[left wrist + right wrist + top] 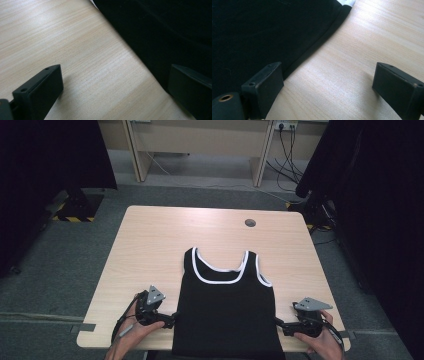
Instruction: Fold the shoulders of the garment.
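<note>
A black vest (225,312) with white trim at the neck and armholes lies flat on the near half of the wooden table (150,240), its hem at the near edge and its straps pointing away from the person. The left gripper (170,320) sits just beside the vest's left side edge, jaws spread wide; in the left gripper view one jaw is over bare wood and the other over the black cloth. The right gripper (280,324) sits at the opposite side edge, jaws likewise spread wide astride that edge, nothing clamped.
</note>
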